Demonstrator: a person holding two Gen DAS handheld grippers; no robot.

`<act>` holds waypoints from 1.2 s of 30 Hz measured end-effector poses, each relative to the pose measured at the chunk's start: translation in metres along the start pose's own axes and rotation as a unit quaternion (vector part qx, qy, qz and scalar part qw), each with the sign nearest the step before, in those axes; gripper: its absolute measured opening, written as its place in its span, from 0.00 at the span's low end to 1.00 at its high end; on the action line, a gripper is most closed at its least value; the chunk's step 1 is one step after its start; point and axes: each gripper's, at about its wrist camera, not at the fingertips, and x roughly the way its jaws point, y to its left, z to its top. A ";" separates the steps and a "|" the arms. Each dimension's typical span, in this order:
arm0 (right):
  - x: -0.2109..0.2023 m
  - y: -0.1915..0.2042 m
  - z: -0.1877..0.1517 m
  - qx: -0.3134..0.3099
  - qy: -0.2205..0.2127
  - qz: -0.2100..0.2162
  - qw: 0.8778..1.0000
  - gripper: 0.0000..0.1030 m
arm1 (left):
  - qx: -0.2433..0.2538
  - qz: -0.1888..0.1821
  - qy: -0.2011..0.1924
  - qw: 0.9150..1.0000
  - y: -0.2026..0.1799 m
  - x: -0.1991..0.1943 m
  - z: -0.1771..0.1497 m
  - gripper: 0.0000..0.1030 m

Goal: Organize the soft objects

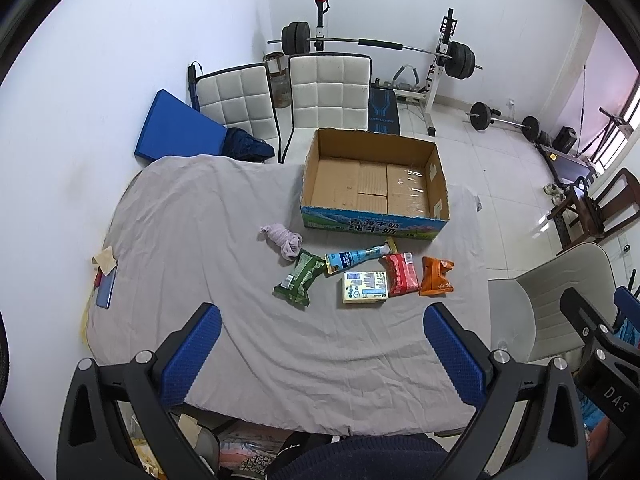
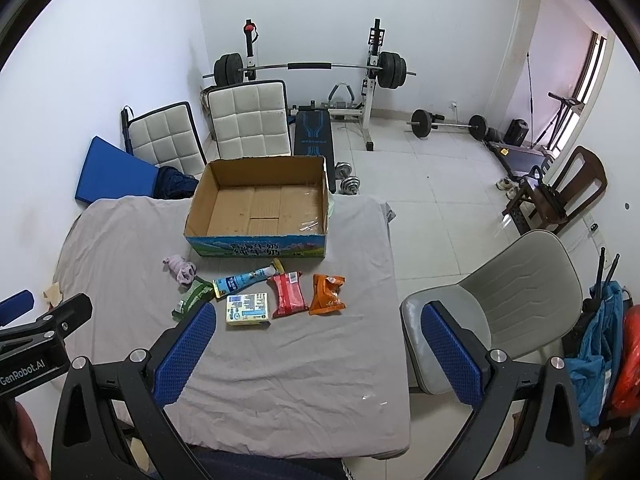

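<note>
Wrinkled grey sheet [image 1: 200, 240] covers table, bare cloth nearside. Open cardboard box [image 1: 374, 182] at 12 o'clock; 5 soft packets, pink cloth [image 1: 282, 238] just before it. Left gripper [image 1: 322, 354], right gripper [image 2: 316, 356] both spread wide, holding nothing.

A barbell rack [image 2: 312, 68] stands behind two white chairs [image 2: 248, 120].

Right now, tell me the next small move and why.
Probably lower the right gripper toward the orange snack packet: both grippers are open and empty, the cardboard box holds nothing, and that packet lies nearest the right side.
</note>
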 end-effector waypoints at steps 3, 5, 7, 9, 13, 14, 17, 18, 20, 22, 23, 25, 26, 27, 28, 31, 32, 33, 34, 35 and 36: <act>-0.002 -0.001 0.001 0.002 -0.003 -0.001 1.000 1.00 | 0.001 0.000 -0.003 1.000 0.001 -0.003 -0.002 1.00; -0.003 -0.001 0.001 0.003 -0.004 -0.002 1.000 1.00 | 0.001 0.000 -0.002 1.000 0.001 -0.003 -0.001 1.00; -0.003 0.000 0.003 0.002 -0.004 -0.003 1.000 1.00 | 0.001 -0.001 -0.003 1.000 0.001 -0.004 0.000 1.00; -0.005 -0.002 0.001 0.002 -0.005 -0.002 1.000 1.00 | 0.003 0.000 -0.006 1.000 -0.001 -0.006 0.000 1.00; -0.009 -0.003 0.003 0.003 -0.009 -0.001 1.000 1.00 | 0.004 0.000 -0.010 1.000 -0.001 -0.011 0.000 1.00; -0.010 -0.003 0.003 0.003 -0.011 -0.001 1.000 1.00 | 0.004 0.001 -0.011 1.000 -0.002 -0.012 0.000 1.00; -0.013 -0.004 0.000 0.003 -0.015 -0.001 1.000 1.00 | 0.005 0.002 -0.014 1.000 -0.002 -0.014 -0.001 1.00; -0.013 -0.005 0.000 0.004 -0.015 0.000 1.000 1.00 | 0.005 0.001 -0.014 1.000 -0.002 -0.014 -0.001 1.00; -0.014 -0.005 -0.001 0.005 -0.016 0.001 1.000 1.00 | 0.006 0.002 -0.014 1.000 -0.002 -0.014 -0.001 1.00; -0.014 -0.006 -0.001 0.005 -0.016 0.002 1.000 1.00 | 0.006 0.001 -0.014 1.000 -0.001 -0.015 -0.001 1.00; -0.015 -0.007 -0.001 0.005 -0.016 0.003 1.000 1.00 | 0.005 0.002 -0.014 1.000 -0.002 -0.014 -0.002 1.00; -0.015 -0.007 -0.001 0.005 -0.017 0.003 1.000 1.00 | 0.005 0.002 -0.015 1.000 -0.002 -0.014 -0.002 1.00; -0.017 -0.008 -0.001 0.005 -0.018 0.004 1.000 1.00 | 0.006 0.002 -0.016 1.000 -0.001 -0.015 -0.002 1.00; -0.016 -0.006 0.000 0.004 -0.018 0.004 1.000 1.00 | 0.006 0.002 -0.014 1.000 -0.001 -0.014 -0.001 1.00; -0.017 -0.008 -0.002 0.004 -0.019 0.005 1.000 1.00 | 0.007 0.002 -0.015 1.000 -0.001 -0.015 -0.001 1.00; -0.019 -0.007 -0.002 0.002 -0.020 0.008 1.000 1.00 | 0.007 0.004 -0.017 1.000 -0.002 -0.018 -0.004 1.00; -0.019 -0.007 -0.002 0.002 -0.020 0.008 1.000 1.00 | 0.007 0.004 -0.017 1.000 -0.003 -0.018 -0.004 1.00; -0.019 -0.007 -0.002 0.002 -0.019 0.009 1.000 1.00 | 0.008 0.005 -0.017 1.000 -0.003 -0.018 -0.004 1.00; -0.020 -0.006 -0.003 0.001 -0.019 0.011 1.000 1.00 | 0.008 0.006 -0.018 1.000 -0.003 -0.019 -0.004 1.00; -0.021 -0.006 -0.003 0.001 -0.020 0.012 1.000 1.00 | 0.007 0.005 -0.018 1.000 -0.002 -0.019 -0.004 1.00; -0.022 -0.007 -0.003 0.000 -0.020 0.013 1.000 1.00 | 0.007 0.004 -0.018 1.000 -0.002 -0.020 -0.004 1.00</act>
